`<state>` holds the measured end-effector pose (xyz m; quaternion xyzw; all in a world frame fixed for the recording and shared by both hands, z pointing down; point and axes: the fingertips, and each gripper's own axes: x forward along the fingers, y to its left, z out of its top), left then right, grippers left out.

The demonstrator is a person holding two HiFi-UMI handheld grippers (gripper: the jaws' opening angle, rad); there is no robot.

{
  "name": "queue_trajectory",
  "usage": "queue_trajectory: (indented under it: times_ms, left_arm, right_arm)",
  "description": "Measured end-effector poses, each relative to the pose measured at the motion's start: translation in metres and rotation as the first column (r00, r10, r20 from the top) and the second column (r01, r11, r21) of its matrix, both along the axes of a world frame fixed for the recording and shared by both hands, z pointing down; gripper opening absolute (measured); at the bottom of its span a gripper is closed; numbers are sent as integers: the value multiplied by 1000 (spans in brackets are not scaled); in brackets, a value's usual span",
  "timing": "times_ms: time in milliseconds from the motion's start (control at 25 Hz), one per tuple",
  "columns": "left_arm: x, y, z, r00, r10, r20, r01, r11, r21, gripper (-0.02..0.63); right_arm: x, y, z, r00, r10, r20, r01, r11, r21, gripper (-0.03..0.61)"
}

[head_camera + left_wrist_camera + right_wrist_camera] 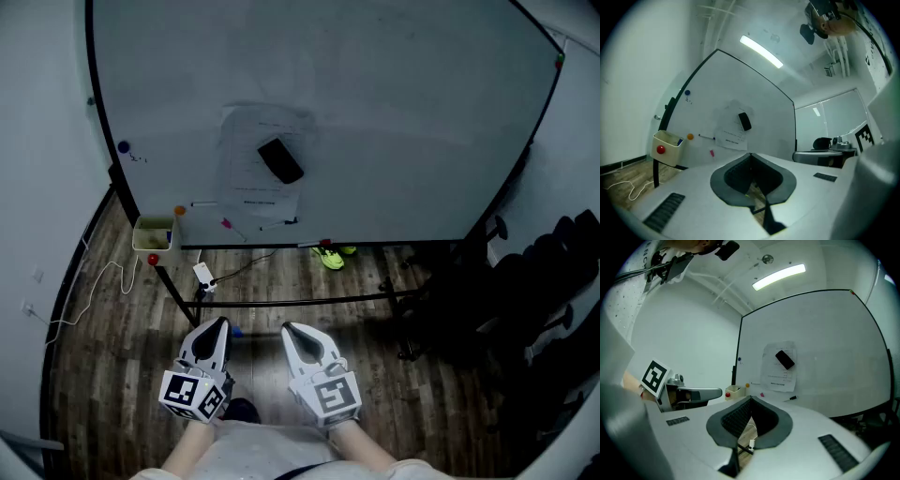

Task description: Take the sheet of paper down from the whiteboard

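A white printed sheet of paper (260,169) hangs on the whiteboard (394,103), pinned by a black eraser (280,160) lying across it. The sheet (731,135) shows far ahead in the left gripper view, and the same paper (778,366) with the eraser (784,359) in the right gripper view. My left gripper (214,328) and right gripper (295,332) are held side by side low in the head view, well short of the board. Both are shut with nothing between the jaws.
A cream tray (153,234) with a red magnet (153,259) hangs at the board's lower left. Orange (179,211) and pink (225,223) magnets and markers (277,224) sit near the sheet. The board's black stand bar (309,300), a power strip (203,276) and cable lie on the wood floor. Dark chairs (553,281) stand at right.
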<state>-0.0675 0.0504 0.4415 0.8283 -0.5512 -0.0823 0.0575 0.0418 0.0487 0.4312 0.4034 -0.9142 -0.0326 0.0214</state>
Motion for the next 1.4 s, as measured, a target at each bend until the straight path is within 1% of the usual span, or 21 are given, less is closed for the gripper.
queue_trajectory:
  times_ms: [160, 280, 400, 560, 720, 840, 960, 1200, 1400]
  left_arm:
    - [-7, 10, 3, 1000, -24, -9, 24, 999, -30, 15]
    - [-11, 6, 16, 999, -35, -14, 34, 998, -47, 15]
    - [-8, -10, 21, 1000, -26, -17, 25, 999, -45, 15]
    - [-4, -35, 12, 1000, -12, -11, 12, 1000, -28, 15]
    - [-10, -60, 7, 1000, 1, 10, -1, 1000, -6, 15]
    - [-19, -82, 7, 1000, -8, 0, 8, 1000, 1, 15]
    - [-24, -106, 0, 1000, -5, 13, 4, 1000, 22, 15]
    - [-27, -145, -16, 999, 21, 47, -23, 998, 54, 15]
    - [-29, -172, -25, 997, 35, 66, -39, 997, 69, 15]
  right_arm:
    - [3, 5, 6, 1000, 6, 6, -6, 1000, -22, 18]
    - [4, -1, 12, 1000, 16, 5, -15, 999, -36, 18]
    - [4, -13, 15, 1000, 21, -5, -21, 999, -24, 18]
    - [1, -37, 16, 999, 25, -20, -26, 999, -21, 20]
    - [-12, -63, 15, 999, 11, -40, -11, 1000, -7, 20]
    - [-23, -82, 12, 999, -3, -52, 3, 1000, 2, 20]
    - [-36, -103, 7, 996, -16, -83, 19, 999, 33, 20]
    - [-54, -140, -7, 981, -29, -190, 52, 991, 121, 20]
    - [-58, -162, -13, 968, -15, -250, 54, 987, 151, 20]
